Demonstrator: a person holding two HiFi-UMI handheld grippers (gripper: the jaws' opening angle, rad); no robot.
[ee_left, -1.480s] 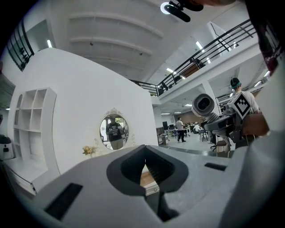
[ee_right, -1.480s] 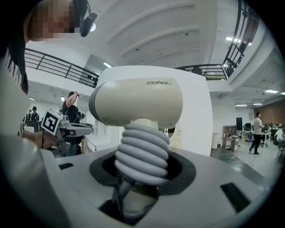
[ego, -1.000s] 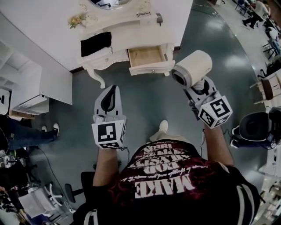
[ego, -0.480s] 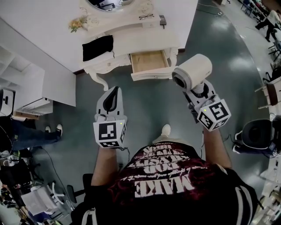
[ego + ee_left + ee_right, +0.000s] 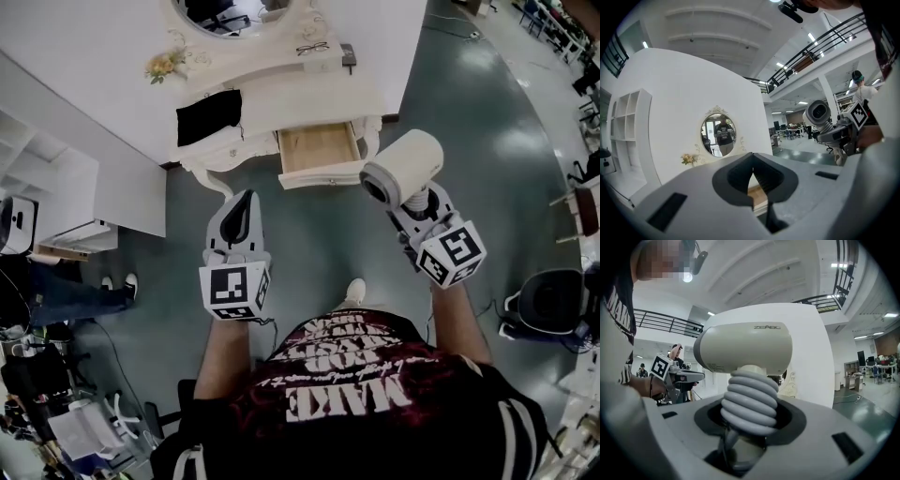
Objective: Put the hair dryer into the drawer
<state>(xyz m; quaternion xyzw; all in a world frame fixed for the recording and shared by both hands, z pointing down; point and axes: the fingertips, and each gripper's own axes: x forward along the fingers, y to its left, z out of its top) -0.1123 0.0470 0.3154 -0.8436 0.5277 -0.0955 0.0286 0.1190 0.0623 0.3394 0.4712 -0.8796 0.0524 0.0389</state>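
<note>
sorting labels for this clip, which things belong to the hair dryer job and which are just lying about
Job: hair dryer, gripped by its ribbed handle in the right tool; open drawer of the dressing table.
Lying about: glasses, flowers, black cloth, mirror.

Your head camera looks steeply down, white carved worktop (image 5: pixel 300 94) at twelve o'clock; the camera on your left gripper (image 5: pixel 246 197) faces it level.

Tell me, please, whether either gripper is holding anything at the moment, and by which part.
The right gripper holds the cream barrel-shaped plastic hair dryer by its grey ribbed handle, jaws closed around it. The left gripper is shut and holds nothing.
</note>
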